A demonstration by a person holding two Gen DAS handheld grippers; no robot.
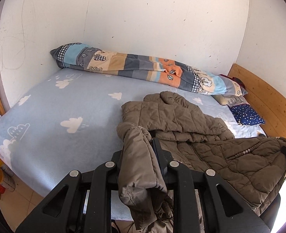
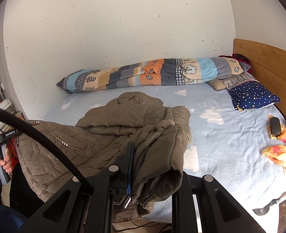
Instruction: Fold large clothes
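Left hand-held gripper (image 1: 143,155): clamped on one sleeve of the jacket (image 1: 211,145), cuff hanging down between its arms.
Right hand-held gripper (image 2: 143,161): clamped on the other sleeve, cuff drooping over it.
Jacket: brown, quilted, spread across the near edge of the bed (image 1: 65,106), hood toward the wall.
Quilt (image 1: 143,68): rolled along the wall.
Pillow (image 2: 253,95): starry blue, by the wooden headboard (image 2: 269,64).

jacket (image 1: 181,128) on bed (image 1: 65,106), quilt (image 1: 143,68) behind.
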